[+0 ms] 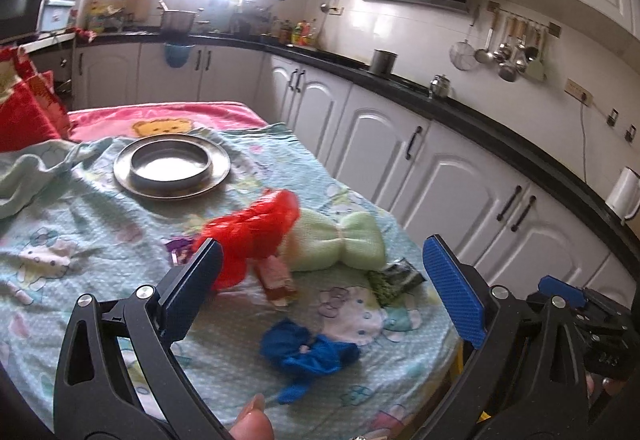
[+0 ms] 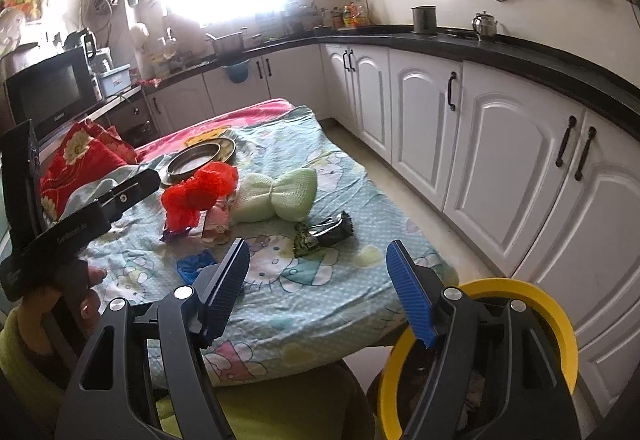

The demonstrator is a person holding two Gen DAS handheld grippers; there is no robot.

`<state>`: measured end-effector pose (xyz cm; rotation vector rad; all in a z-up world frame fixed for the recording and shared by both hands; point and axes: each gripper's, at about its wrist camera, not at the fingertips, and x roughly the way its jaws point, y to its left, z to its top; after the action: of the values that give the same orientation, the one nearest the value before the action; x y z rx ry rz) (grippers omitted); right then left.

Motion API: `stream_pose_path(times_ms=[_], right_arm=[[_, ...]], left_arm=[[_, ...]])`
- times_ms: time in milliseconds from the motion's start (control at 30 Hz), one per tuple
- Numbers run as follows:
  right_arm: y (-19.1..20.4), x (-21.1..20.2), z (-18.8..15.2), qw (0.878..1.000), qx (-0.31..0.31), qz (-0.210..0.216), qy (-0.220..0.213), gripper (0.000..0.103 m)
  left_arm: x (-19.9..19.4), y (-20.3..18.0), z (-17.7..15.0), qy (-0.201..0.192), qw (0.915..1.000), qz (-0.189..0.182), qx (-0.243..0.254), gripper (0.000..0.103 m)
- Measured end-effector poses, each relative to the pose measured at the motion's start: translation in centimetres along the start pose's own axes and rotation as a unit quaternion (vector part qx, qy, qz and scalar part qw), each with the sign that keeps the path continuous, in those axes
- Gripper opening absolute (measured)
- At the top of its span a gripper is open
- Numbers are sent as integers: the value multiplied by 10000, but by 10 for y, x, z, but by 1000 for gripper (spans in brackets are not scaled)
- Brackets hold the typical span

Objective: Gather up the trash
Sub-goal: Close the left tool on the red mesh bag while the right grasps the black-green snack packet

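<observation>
Several scraps lie mid-tabletop (image 1: 60, 199) on the cloth: red mesh (image 1: 256, 232), blue wad (image 1: 308, 350), dark wrapper (image 2: 326, 232), and a pink packet (image 1: 276, 278). All look light, soft and crushable; the wrapper is probably slick, so pinch its crimped end and the wad at its bulk. Left tool (image 1: 324, 288) and right tool (image 2: 318, 288) hang spread and empty. Yellow bin (image 2: 560, 328) waits beside the tabletop.

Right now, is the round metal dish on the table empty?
Empty: the round metal dish shows only a bare, shiny bottom; all the trash lies on the cloth nearby.
</observation>
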<state>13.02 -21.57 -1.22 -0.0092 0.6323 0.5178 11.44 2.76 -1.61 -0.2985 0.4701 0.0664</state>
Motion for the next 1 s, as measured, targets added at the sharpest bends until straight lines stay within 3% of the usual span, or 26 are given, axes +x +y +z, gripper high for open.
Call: stream_pose_path(times_ms=[267,733,1000], right_arm=[[16,21,4,9996,-158,155,159,69],[5,90,10,9982,-62,-137,578,69],[-6,136,14,9957,88,-324,859,69]], left_arm=[[8,29,2,77,9995,273,-163,92],[37,67,-3,354,9975,577,-194,92],[56,70,-8,552,9968,578,-101,80]])
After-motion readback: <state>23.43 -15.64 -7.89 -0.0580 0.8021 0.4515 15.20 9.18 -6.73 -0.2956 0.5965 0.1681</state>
